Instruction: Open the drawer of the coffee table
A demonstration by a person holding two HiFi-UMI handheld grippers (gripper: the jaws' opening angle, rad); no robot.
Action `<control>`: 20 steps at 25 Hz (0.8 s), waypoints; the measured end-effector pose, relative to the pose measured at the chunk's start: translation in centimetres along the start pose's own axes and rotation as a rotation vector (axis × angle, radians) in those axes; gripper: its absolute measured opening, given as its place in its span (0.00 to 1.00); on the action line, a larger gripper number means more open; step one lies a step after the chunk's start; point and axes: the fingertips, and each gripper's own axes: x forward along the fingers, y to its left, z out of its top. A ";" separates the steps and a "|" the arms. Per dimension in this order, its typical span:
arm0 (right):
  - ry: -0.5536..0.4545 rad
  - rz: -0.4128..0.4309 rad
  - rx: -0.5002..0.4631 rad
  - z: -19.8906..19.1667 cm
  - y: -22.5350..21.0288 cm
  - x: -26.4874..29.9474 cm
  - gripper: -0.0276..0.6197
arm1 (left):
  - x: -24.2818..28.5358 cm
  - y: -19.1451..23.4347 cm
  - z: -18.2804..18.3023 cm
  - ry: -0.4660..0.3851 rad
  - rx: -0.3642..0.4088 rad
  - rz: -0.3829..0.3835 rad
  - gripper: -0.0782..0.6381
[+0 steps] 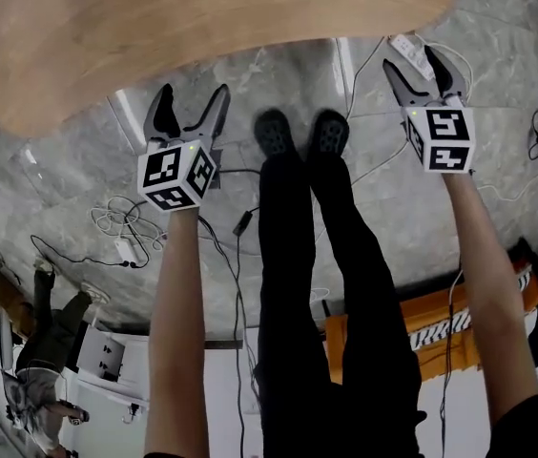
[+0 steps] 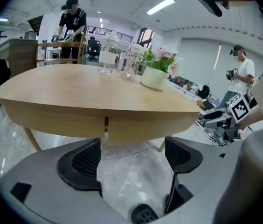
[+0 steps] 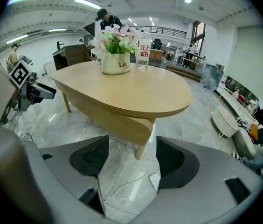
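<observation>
Drawer [image 2: 145,133] is the curved wooden panel tucked under the front edge of the coffee table [image 1: 202,27]. A thin vertical seam marks its left end, and as far as I can see its front sits level with the apron beside it, so it reads as closed. I've got the left gripper [image 1: 193,103] hanging just off that front edge with its jaws spread wide and only grey marble floor [image 1: 78,160] between the pads. It touches nothing. The right gripper [image 1: 414,70] is off toward the table's right end, also gaping wide, with floor and a white power strip [image 1: 410,53] showing through the gap. It is clear of the wood too. On the tabletop, toward the far edge, a white pot of flowers [image 3: 115,62] stands beside two clear glass jars [image 2: 107,55]. My operator's black shoes [image 1: 274,132] are planted on the floor between the two grippers, close to the table's edge, and cables [image 1: 116,219] trail across the floor behind the left one.
</observation>
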 end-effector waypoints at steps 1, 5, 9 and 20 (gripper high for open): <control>0.006 -0.006 -0.004 -0.2 -0.3 0.3 0.45 | 0.4 0.5 -0.2 0.003 -0.001 0.010 0.70; 0.020 -0.022 -0.030 -0.7 -1.1 1.8 0.46 | 2.5 1.4 -0.7 0.019 0.012 0.003 0.74; 0.027 -0.024 -0.046 -0.7 -1.5 2.9 0.46 | 4.3 1.8 0.2 0.013 0.035 0.009 0.75; 0.032 0.011 -0.089 0.1 -1.2 4.6 0.46 | 6.4 1.6 1.3 0.008 0.087 0.028 0.77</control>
